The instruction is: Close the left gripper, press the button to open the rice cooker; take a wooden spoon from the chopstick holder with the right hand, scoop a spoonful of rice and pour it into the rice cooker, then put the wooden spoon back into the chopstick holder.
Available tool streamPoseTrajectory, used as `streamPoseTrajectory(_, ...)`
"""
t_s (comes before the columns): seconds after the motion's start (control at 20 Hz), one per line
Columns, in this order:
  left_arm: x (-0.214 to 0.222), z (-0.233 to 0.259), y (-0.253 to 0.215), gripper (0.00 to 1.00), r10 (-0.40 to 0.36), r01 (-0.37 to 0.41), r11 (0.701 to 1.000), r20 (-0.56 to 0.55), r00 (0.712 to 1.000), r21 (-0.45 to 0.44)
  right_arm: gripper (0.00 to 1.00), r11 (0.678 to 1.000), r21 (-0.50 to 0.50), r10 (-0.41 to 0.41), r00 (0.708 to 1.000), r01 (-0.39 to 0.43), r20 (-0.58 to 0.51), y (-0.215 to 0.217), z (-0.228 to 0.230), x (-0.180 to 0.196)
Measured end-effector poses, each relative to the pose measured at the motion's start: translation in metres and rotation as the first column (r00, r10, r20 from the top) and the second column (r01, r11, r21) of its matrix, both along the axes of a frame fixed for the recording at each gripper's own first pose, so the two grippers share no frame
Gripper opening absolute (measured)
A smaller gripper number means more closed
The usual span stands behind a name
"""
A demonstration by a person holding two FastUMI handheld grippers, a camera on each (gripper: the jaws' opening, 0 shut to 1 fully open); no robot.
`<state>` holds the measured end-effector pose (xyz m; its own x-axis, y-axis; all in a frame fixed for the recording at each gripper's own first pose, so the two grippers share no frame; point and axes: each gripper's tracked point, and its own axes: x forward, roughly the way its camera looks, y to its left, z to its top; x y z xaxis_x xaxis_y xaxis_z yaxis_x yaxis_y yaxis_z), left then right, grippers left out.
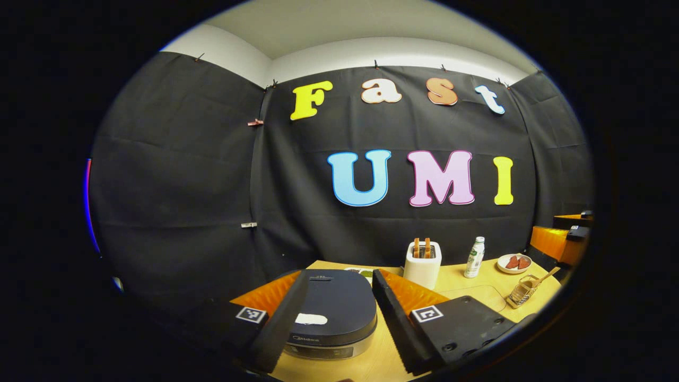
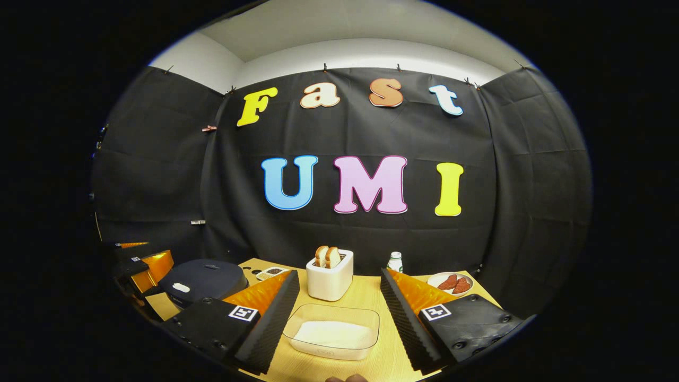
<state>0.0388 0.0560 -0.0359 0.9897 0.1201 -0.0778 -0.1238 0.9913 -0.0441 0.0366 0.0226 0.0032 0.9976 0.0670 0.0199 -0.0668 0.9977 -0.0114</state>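
Observation:
The dark rice cooker (image 1: 334, 307) stands with its lid down, close in front of my left gripper (image 1: 341, 281), whose fingers are spread wide on either side of it. A wire chopstick holder (image 1: 521, 292) with a wooden spoon (image 1: 543, 277) in it sits at the table's right edge. A clear container of white rice (image 2: 331, 331) lies between the spread fingers of my open right gripper (image 2: 339, 286), which holds nothing. The rice cooker (image 2: 204, 281) stands to its left, with the left gripper (image 2: 140, 265) beyond it.
A white toaster (image 2: 330, 276) with bread slices stands mid-table. Behind it are a small bottle (image 2: 394, 262) and a plate (image 2: 451, 284) of red pieces. A small dish (image 2: 270, 273) sits by the cooker. The wooden table (image 2: 366, 297) ends at the black cloth wall.

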Motion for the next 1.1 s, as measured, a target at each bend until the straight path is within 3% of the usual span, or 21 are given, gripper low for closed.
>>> streamPoseTrajectory(0.2, 0.012, -0.019, 0.014, 0.63, 0.013, -0.014, 1.0, -0.048, 0.999, -0.014, 0.95, 1.0, -0.014, 0.0, 1.0, 0.0, -0.005, 0.006, -0.001, 0.006)
streamPoseTrajectory(0.35, 0.022, -0.036, 0.028, 0.36, 0.033, -0.035, 0.999, -0.088, 0.996, -0.023, 0.95, 1.0, -0.028, -0.001, 1.0, 0.001, -0.011, 0.01, -0.003, 0.009)
streamPoseTrajectory(0.4, 0.025, -0.043, 0.033, 0.32, 0.045, -0.048, 0.999, -0.107, 0.993, -0.019, 0.95, 1.0, -0.031, 0.0, 1.0, 0.0, -0.015, 0.012, -0.004, 0.011)
streamPoseTrajectory(0.45, 0.029, -0.052, 0.036, 0.21, 0.042, -0.045, 0.999, -0.129, 0.991, -0.02, 0.96, 0.999, -0.034, 0.001, 1.0, -0.002, -0.018, 0.014, -0.005, 0.012)
streamPoseTrajectory(0.55, 0.035, -0.069, 0.03, 0.11, -0.01, 0.007, 1.0, -0.172, 0.985, -0.021, 0.95, 0.999, -0.038, 0.0, 1.0, -0.001, -0.021, 0.016, -0.006, 0.014)
streamPoseTrajectory(0.7, 0.045, -0.087, 0.038, 0.08, 0.001, 0.001, 1.0, -0.211, 0.977, 0.009, 0.95, 0.999, -0.039, 0.004, 0.999, -0.005, -0.034, 0.019, -0.011, 0.017)
streamPoseTrajectory(1.0, 0.045, -0.128, 0.046, 0.07, 0.006, -0.023, 0.999, -0.335, 0.942, -0.045, 0.95, 0.999, -0.038, 0.0, 0.999, -0.001, -0.035, 0.02, -0.012, 0.02)
streamPoseTrajectory(1.1, 0.047, -0.129, 0.046, 0.09, 0.004, -0.02, 0.999, -0.335, 0.942, -0.044, 0.95, 0.999, -0.037, -0.003, 0.999, 0.001, -0.04, 0.021, -0.014, 0.022)
